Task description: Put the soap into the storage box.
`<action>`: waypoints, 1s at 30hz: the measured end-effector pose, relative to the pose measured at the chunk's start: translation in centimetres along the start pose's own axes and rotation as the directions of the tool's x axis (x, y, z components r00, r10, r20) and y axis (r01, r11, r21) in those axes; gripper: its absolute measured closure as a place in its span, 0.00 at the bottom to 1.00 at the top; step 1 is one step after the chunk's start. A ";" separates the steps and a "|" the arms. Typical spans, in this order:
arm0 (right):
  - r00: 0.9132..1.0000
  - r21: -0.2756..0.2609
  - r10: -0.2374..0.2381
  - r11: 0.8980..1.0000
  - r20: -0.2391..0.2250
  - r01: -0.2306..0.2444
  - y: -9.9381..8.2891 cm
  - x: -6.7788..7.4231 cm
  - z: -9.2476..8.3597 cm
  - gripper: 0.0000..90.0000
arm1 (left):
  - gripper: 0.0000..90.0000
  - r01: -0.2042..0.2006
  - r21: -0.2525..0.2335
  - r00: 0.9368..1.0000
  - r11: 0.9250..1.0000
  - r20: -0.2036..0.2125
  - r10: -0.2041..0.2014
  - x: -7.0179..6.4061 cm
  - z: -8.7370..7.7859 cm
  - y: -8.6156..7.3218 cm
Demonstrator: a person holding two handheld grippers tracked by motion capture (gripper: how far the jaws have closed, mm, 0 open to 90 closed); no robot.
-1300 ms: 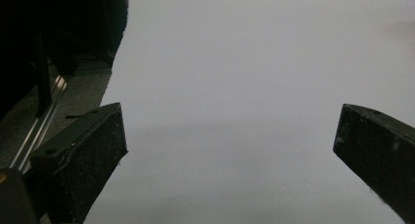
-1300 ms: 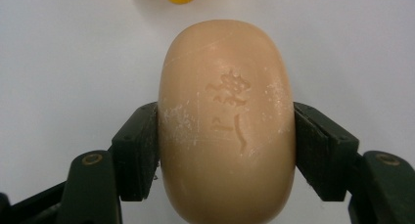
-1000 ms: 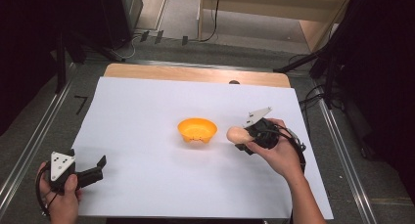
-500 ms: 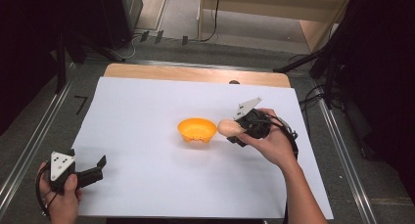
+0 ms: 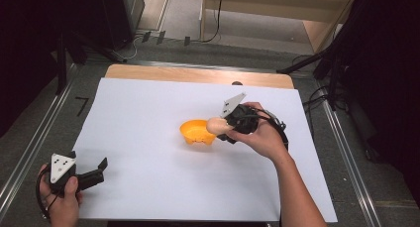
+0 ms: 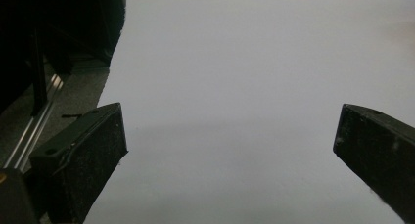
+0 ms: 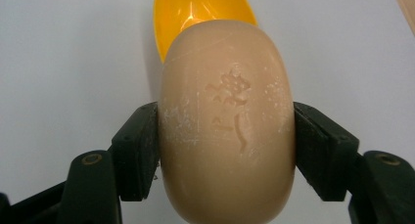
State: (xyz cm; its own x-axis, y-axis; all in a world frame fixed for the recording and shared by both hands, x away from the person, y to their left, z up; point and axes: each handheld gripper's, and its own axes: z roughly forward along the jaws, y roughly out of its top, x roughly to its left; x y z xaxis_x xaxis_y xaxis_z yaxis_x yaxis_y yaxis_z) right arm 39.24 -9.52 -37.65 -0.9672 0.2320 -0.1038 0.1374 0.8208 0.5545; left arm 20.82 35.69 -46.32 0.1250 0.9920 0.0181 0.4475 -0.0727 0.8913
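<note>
While the right gripper (image 5: 229, 129) pinches the soap bar (image 7: 226, 121) across its short axis, the bar hangs at the orange bowl's (image 5: 197, 132) near rim; left gripper (image 5: 94, 173) jaws stand spread, well apart.

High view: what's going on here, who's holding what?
A person works two hand-held grippers over a white sheet on the table. The right gripper is clamped on a tan bar of soap, holding it at the near rim of an orange bowl, not yet in it. The left gripper rests at the sheet's near left corner, jaws wide apart, holding nothing.
</note>
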 end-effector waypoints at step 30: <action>0.993 0.068 -0.109 0.991 -0.052 0.112 4.7 -0.8 4.0 0.37 | 0.00 -0.001 0.008 1.000 1.000 0.007 0.001 0.0 0.0 0.0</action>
State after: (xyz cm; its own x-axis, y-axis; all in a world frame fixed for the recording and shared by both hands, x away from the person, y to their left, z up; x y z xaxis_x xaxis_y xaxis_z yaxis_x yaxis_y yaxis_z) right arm 41.49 -3.73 -38.28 -0.9862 0.1135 -0.1205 0.0418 0.8751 0.4822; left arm 20.85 35.71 -46.31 0.1316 0.9912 0.0156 0.4540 -0.0743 0.8879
